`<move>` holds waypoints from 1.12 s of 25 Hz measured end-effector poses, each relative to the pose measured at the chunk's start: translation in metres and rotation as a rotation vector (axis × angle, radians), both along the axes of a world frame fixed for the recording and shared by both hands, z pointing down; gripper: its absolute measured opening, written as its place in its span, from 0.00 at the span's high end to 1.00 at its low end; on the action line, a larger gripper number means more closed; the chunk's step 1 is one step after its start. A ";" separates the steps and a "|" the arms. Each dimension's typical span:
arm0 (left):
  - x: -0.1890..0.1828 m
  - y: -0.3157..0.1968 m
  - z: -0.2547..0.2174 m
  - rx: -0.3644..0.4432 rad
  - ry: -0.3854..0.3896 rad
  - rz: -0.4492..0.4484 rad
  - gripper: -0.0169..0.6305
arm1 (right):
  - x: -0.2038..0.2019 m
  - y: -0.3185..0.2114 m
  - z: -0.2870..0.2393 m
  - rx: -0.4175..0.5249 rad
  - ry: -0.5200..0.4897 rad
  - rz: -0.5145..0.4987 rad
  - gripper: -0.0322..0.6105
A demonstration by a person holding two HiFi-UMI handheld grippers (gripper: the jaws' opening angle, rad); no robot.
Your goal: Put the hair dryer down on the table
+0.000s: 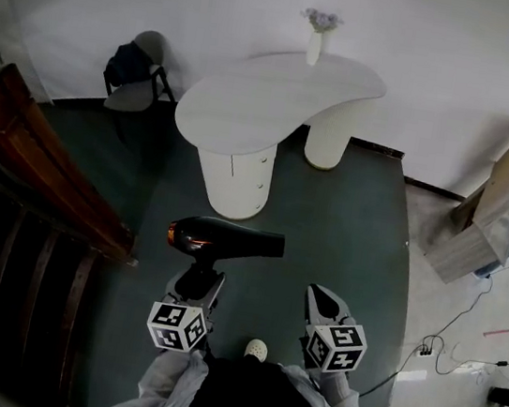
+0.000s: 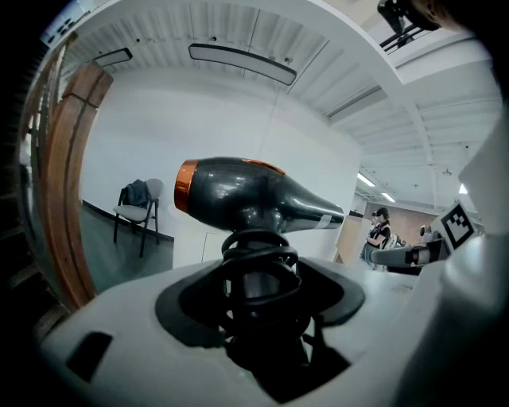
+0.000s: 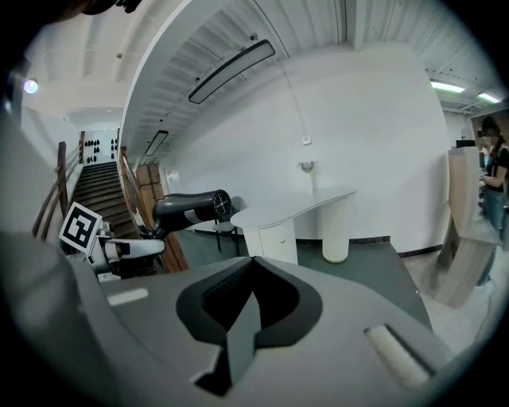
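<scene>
White table [image 1: 261, 95] ahead, left gripper [image 1: 197, 280] clamping hair dryer [image 1: 226, 239] — barrel label [image 2: 327, 221] unreadable

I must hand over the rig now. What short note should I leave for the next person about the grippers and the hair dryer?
Left gripper: shut on the handle of the hair dryer, nozzle pointing to the person's right.
Right gripper: shut, empty.
White table: ahead, not yet reached; a vase stands at its far edge.
Done: dryer is in hand.
Left: reach the table, lay it down, release.
</scene>
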State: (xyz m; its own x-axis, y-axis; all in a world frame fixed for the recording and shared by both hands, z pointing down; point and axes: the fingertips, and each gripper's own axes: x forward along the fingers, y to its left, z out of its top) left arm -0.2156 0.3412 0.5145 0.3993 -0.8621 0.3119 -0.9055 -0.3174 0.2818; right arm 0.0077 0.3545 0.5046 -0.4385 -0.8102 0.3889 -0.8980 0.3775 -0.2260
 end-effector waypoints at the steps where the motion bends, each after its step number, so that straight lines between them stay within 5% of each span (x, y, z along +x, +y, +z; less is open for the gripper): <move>1: 0.004 -0.010 0.000 0.000 0.000 0.000 0.54 | 0.006 -0.010 0.000 0.000 -0.002 0.005 0.93; 14: 0.043 -0.123 0.004 -0.006 -0.022 0.033 0.54 | 0.044 -0.100 0.017 -0.043 -0.023 0.052 0.93; 28: 0.061 -0.362 -0.014 0.027 -0.004 0.064 0.54 | 0.052 -0.331 -0.003 -0.007 -0.002 0.042 0.93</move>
